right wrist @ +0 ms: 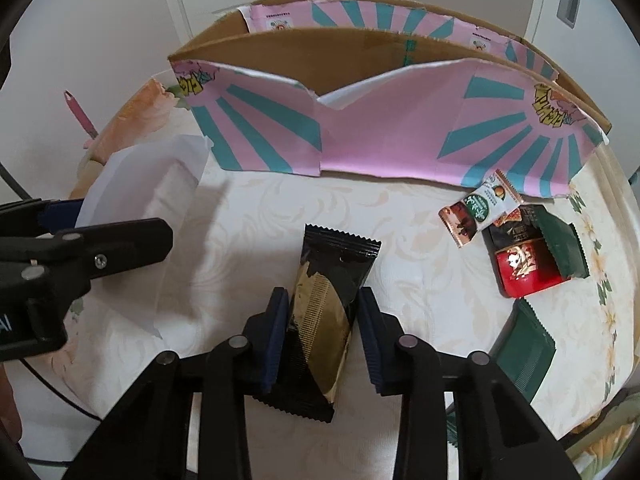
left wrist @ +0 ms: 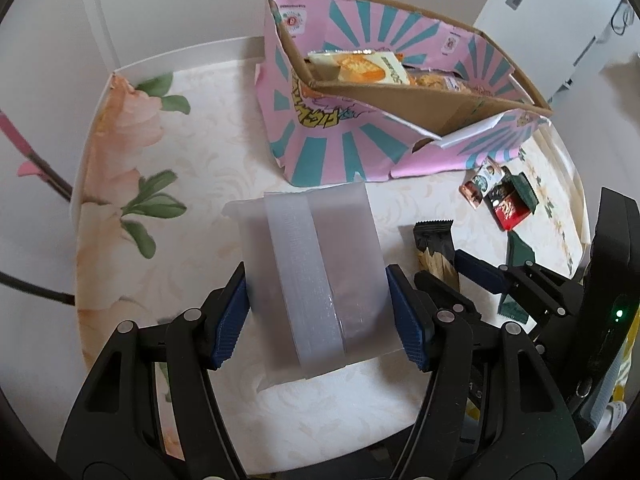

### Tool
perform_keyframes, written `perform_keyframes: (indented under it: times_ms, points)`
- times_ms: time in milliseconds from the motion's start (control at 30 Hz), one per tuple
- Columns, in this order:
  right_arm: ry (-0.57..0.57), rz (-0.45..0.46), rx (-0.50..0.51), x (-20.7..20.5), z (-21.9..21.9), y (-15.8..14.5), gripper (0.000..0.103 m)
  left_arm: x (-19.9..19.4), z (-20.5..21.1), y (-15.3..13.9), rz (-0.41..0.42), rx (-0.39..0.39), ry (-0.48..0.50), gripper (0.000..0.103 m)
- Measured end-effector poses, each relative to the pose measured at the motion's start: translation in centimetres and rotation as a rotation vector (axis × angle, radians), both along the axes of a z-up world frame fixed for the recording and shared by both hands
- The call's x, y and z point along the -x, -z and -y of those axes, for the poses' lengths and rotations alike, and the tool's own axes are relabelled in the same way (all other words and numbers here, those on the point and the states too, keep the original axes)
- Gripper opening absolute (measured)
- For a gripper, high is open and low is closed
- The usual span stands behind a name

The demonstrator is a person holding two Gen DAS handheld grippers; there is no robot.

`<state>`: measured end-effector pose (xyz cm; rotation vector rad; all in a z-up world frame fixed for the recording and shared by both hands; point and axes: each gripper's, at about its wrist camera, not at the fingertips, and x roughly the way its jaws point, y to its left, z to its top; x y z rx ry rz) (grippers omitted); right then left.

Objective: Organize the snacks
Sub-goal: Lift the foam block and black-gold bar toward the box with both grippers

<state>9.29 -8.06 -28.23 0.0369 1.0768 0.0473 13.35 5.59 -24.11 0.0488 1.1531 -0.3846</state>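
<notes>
A frosted white snack packet (left wrist: 316, 280) lies on the table between the blue pads of my left gripper (left wrist: 320, 316); the jaws are open around it, close to its sides. The packet also shows in the right wrist view (right wrist: 148, 208). A black and gold snack packet (right wrist: 326, 312) lies between the pads of my right gripper (right wrist: 323, 340); the jaws are open, with narrow gaps on both sides. It also shows in the left wrist view (left wrist: 434, 248). The pink and teal cardboard box (left wrist: 400, 152) (right wrist: 380, 136) stands behind, holding yellow snack packs (left wrist: 360, 66).
Small packets lie at the right: a white-green one (right wrist: 486, 200), a copper one (right wrist: 458, 224), a red and black one (right wrist: 520, 268) and dark green ones (right wrist: 560, 248) (right wrist: 524, 352). The left gripper's arm (right wrist: 80, 248) sits to the left. The table edge curves at right.
</notes>
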Motion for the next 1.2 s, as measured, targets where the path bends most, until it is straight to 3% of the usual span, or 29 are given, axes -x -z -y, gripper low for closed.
perform_keyframes:
  times_ms: [267,667,933,1200]
  points:
    - [-0.064,0.039,-0.043,0.3,2.6,-2.9,0.032,1.4,1.2,-2.4,0.035,0.006,-0.068,0.063]
    - [-0.161,0.128,-0.094,1.0,7.5,-9.7,0.032,3.3,5.5,-9.1,0.152,0.053,-0.163,0.063]
    - [-0.191,0.196,-0.128,-1.0,12.3,-13.9,0.032,0.0,10.0,-12.5,0.22,0.094,-0.15,0.063]
    - [-0.149,0.246,-0.099,-4.7,15.5,-16.0,0.032,-6.4,13.8,-12.1,0.183,0.094,-0.051,0.063]
